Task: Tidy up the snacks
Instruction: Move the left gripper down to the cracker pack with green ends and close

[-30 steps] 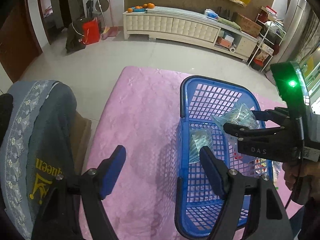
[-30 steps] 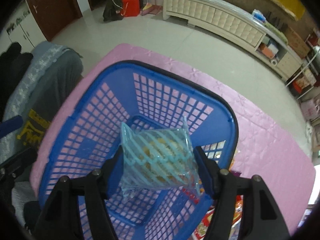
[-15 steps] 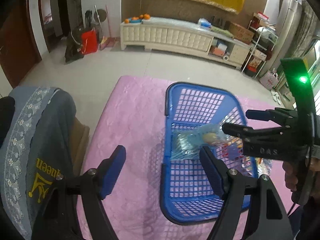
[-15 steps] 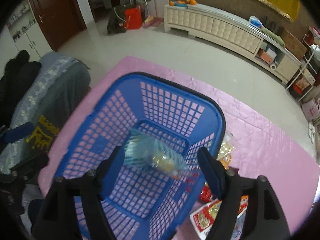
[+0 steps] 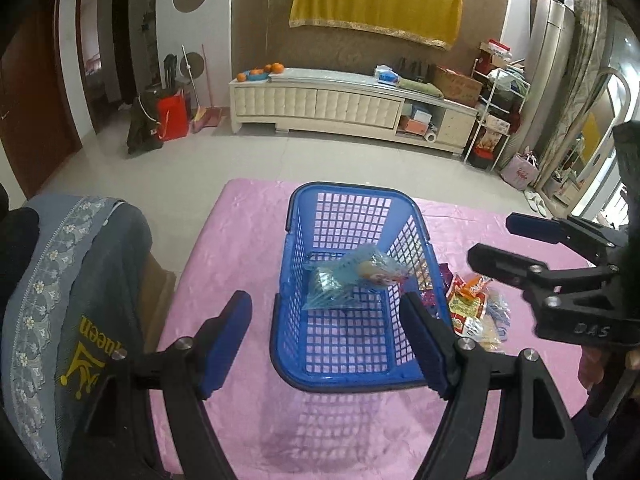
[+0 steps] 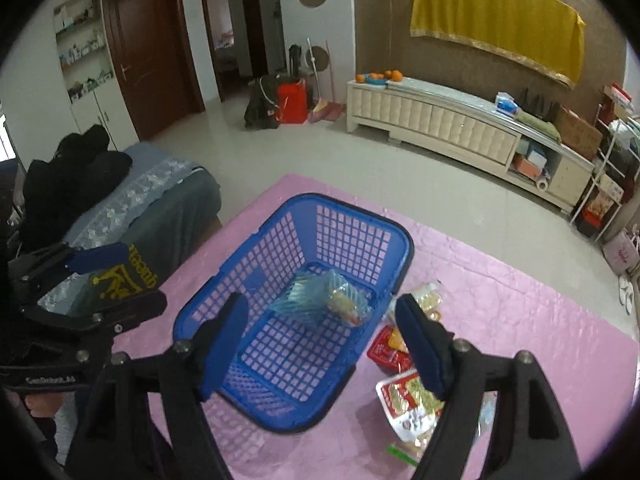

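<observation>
I count one blue basket (image 5: 352, 344) on the pink cloth (image 5: 240, 248), standing at twelve o'clock from my left gripper (image 5: 326, 332). Two clear teal-striped snack bags (image 5: 352, 278) lie together on the basket's far floor; in my right view they blur into one heap (image 6: 320, 298). Loose packets (image 6: 404, 376) lie on the cloth at three o'clock of the basket, touching or just beside its wall: I make out at least three, red and white ones, and cannot count more surely.

My left gripper stands wide apart with nothing between its pads. My right gripper (image 6: 328, 340) has just been opening; its fingers are spread and empty, hanging over the basket's near right corner.

A second ago the right gripper clamped one teal bag above the basket; now that bag lies inside on top of the other. Both views have pulled back and up, so the whole basket and more room show.
</observation>
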`<state>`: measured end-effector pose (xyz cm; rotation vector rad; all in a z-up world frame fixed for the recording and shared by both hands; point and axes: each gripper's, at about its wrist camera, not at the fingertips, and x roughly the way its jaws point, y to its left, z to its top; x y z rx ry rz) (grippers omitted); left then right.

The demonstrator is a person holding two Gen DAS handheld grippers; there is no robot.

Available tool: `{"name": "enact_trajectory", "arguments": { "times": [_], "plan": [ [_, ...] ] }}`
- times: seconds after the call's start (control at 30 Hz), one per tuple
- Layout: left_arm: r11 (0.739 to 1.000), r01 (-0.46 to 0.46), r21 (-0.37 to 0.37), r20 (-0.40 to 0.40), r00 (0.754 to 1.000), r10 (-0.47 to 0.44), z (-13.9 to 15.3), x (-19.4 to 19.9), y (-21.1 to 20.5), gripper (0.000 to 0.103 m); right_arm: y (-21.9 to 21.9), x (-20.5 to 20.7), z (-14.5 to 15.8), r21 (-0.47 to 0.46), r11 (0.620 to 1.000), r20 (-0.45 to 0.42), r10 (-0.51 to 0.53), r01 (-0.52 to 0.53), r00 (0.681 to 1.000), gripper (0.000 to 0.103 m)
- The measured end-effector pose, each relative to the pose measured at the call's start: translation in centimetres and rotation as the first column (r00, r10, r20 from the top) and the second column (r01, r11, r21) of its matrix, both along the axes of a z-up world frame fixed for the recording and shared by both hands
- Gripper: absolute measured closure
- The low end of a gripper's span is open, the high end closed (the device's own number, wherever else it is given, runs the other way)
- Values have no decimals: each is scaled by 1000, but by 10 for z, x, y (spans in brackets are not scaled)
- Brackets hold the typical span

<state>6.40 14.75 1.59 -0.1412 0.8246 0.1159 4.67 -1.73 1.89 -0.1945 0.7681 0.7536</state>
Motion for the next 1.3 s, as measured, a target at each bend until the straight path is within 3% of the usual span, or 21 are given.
{"name": "enact_trajectory", "arguments": {
  "times": [0.1,0.23,0.53,0.67,0.93,1.3],
  "plan": [
    [1000,14,6,4,1000,-14,3,-6,-7,29,-16,-10,3,60,998,33,-17,15,999,23],
    [999,26,41,20,999,-27,6,-16,-23,29,-32,-15,-1,70,997,-7,-33,33,999,23],
    [990,115,82,42,992,-119,1,-19,-77,29,-71,-29,-11,-34,994,28,-105,106,994,23],
    [984,161,77,14,987,-162,-10,-10,-102,26,-93,-27,-21,-35,993,-33,-111,110,993,23],
    [962,257,87,-45,966,-254,-38,5,-148,24,-136,-22,-52,-114,970,14,-216,216,976,21],
    [950,313,7,-182,934,-307,-87,33,-198,24,-179,-6,-108,-116,959,-131,-273,259,953,21]
  ]
}}
